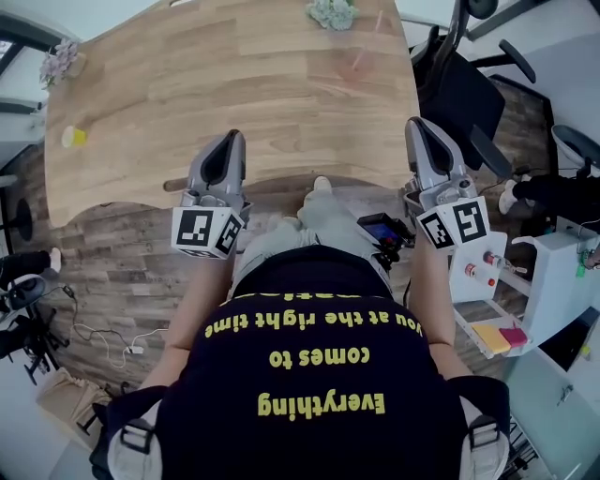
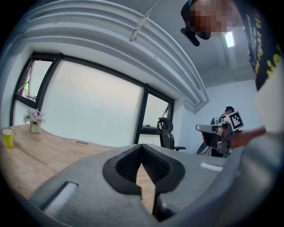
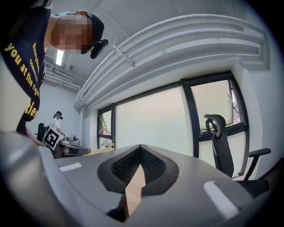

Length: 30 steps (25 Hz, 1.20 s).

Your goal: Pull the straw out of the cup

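A clear pinkish cup (image 1: 354, 66) with a thin straw (image 1: 376, 28) leaning out of it stands on the far right part of the wooden table (image 1: 234, 84). Both grippers hover at the table's near edge, far short of the cup. My left gripper (image 1: 230, 141) is shut and empty, its pads meeting at the tip (image 2: 142, 146). My right gripper (image 1: 418, 126) is also shut with nothing in it (image 3: 140, 147). Neither gripper view shows the cup or the straw.
A yellow cup (image 1: 73, 137) (image 2: 8, 137) sits at the table's left end near a small flower vase (image 1: 58, 64) (image 2: 34, 122). Another plant (image 1: 330, 11) stands at the far edge. Black office chairs (image 1: 469, 94) (image 3: 219, 142) and a white cart (image 1: 553, 281) crowd the right side.
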Available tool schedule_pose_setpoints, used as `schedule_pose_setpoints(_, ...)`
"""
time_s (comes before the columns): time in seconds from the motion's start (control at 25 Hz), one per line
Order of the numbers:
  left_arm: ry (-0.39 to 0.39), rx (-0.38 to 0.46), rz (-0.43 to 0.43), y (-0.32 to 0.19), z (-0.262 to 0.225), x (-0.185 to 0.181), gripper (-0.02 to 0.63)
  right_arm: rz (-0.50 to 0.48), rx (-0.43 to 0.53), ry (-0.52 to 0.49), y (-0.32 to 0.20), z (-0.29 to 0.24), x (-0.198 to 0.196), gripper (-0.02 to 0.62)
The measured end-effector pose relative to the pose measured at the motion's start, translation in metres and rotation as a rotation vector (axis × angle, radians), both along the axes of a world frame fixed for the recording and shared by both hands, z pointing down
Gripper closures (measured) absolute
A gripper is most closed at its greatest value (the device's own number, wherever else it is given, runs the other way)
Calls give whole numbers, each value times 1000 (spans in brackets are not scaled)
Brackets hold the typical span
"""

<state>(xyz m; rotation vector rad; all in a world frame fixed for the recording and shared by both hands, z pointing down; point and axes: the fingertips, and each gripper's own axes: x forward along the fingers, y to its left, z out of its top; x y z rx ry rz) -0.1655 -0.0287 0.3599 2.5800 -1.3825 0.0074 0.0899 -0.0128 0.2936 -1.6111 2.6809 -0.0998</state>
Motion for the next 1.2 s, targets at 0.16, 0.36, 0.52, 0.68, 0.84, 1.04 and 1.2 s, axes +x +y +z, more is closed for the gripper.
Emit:
schedule_pose_setpoints(0.16,-13,-1,-33,-13,-2,8,606,-28,-5,-9,-21,2,10,589)
schedule_pose_setpoints(0.36,-24,0,-65,-25,-5,17,606,-57,-5,-22,-42,3,21,589)
schedule_pose_setpoints(0.52,-37,-2,-84,-33,-6,26,606,-75,-2,-34,-56,3,30,589)
schedule_pose_setpoints(0.68,-113,44,-91,-40,-14,45,606,-90,-7,-51,-68,7,44,589)
schedule_pose_setpoints(0.84,-128,73,-91,-46,-24,67,606,-109,-14,-75,-77,10,58,589)
schedule_pose_setpoints(1.04,-138,77,-107,-50,-28,84,606,-143,7,-79,-86,5,70,589)
schedule_pose_setpoints(1.2,-142,77,-144,-53,-29,90,606,-172,4,-87,-96,8,80,589)
